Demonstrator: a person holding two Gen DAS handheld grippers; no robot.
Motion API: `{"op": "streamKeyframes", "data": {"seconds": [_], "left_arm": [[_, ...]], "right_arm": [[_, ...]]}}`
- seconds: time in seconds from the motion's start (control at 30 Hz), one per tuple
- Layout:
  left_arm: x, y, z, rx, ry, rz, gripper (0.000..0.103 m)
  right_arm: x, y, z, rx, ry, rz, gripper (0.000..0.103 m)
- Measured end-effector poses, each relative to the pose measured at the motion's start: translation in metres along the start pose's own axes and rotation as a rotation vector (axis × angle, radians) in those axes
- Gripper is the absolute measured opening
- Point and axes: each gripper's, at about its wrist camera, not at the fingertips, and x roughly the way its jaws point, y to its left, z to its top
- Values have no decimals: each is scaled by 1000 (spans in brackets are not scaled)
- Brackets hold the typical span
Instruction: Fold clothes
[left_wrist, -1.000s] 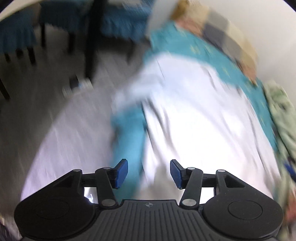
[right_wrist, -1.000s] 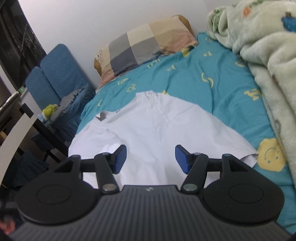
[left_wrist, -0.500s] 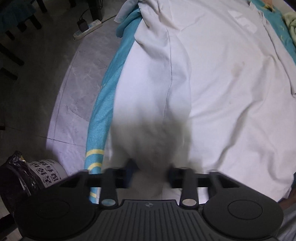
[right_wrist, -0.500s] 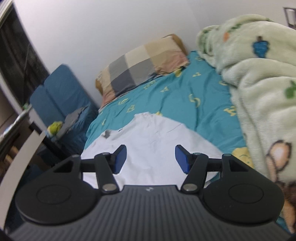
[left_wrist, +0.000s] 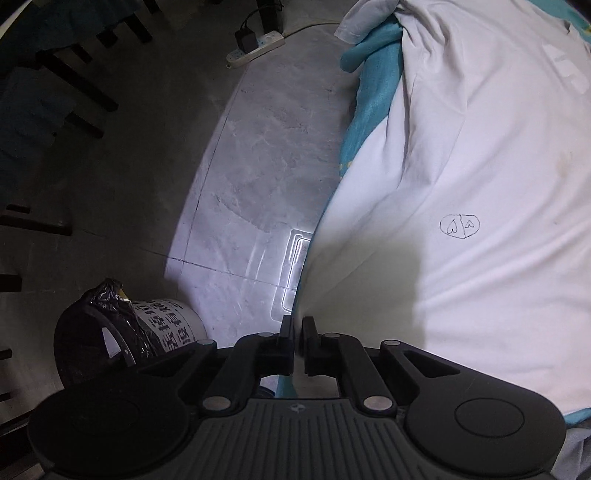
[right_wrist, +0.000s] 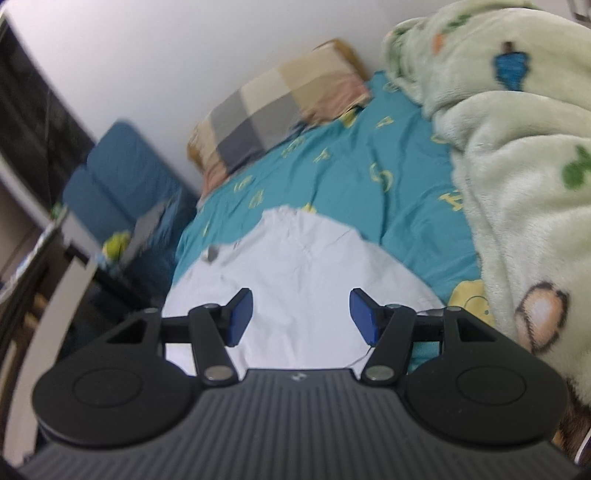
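Note:
A white shirt lies spread on a bed with a teal sheet. My left gripper is shut on the shirt's near bottom corner at the bed's edge, above the floor. The shirt also shows in the right wrist view, collar end far from me. My right gripper is open and empty, held above the shirt's near hem.
A white bucket with a black bag stands on the grey tiled floor by the bed. A power strip and chair legs lie beyond. A checked pillow, a pale green fleece blanket and a blue chair surround the shirt.
My left gripper swung down to the shirt's corner at the bed edge and shut on it. My right gripper tilted upward and stayed open.

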Motion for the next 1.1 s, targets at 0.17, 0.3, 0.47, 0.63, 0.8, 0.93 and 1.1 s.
{"op": "streamKeyframes", "data": {"seconds": [0.17,0.3,0.47,0.63,0.8,0.93,1.1], "left_arm": [[-45,-18,-6,31,-153,-37,38],[-88,-51,-14,71,-325,-77,54],[-100,-117,-13,102,-477,-152,59],[-77,-197,9,147,-542,-229,59],[-37,-235,24,228,-641,-233,60],[5,-230,13,277,-689,-183,60],[21,-210,30,215,-784,-139,60]], "right_arm": [[23,14,4,-154,121,25,62],[52,26,0,-294,211,30,61],[89,26,-15,-371,339,40,60],[109,27,-33,-453,405,20,59],[125,23,-46,-563,405,-97,40],[134,14,-37,-529,388,-149,10],[116,-5,0,-318,261,-150,5]]}}
